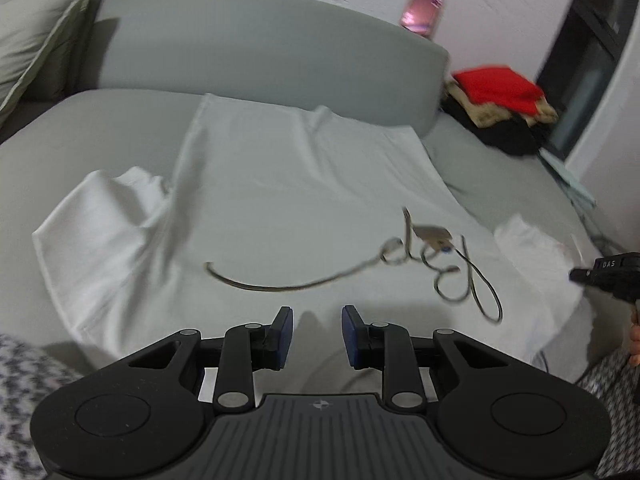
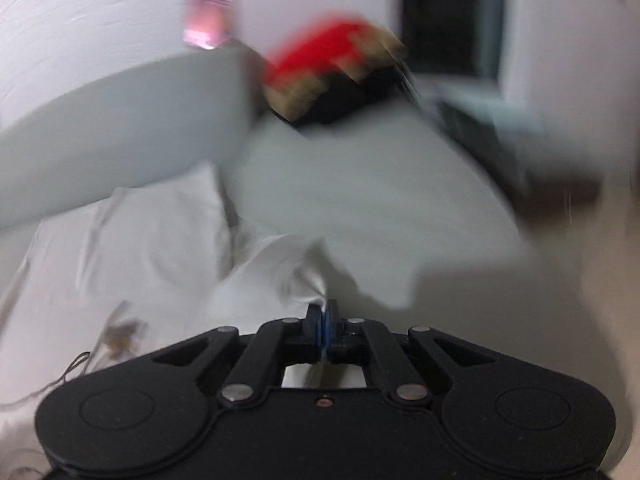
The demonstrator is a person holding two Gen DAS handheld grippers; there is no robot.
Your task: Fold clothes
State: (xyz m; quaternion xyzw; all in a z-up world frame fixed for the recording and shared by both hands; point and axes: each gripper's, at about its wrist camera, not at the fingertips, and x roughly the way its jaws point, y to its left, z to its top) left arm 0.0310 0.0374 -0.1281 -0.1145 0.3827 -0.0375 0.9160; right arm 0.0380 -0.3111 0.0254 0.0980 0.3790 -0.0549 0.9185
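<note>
Both grippers matter: right gripper [image 2: 323, 320] pinches the white shirt's sleeve [image 2: 288, 272] ahead of its fingertips, left gripper [image 1: 316, 336] spread and empty, so she'd best carry it flat across

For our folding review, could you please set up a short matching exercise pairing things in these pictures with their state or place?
Things:
1. left tongs
2. right tongs
3. red garment
4. white shirt

States or places:
A. on top of a pile of clothes at the far end of the bed
B. shut on a sleeve
C. spread on the bed, print facing up
D. open, nothing between the pads

Pairs: 1-D, 2-B, 3-A, 4-C
</note>
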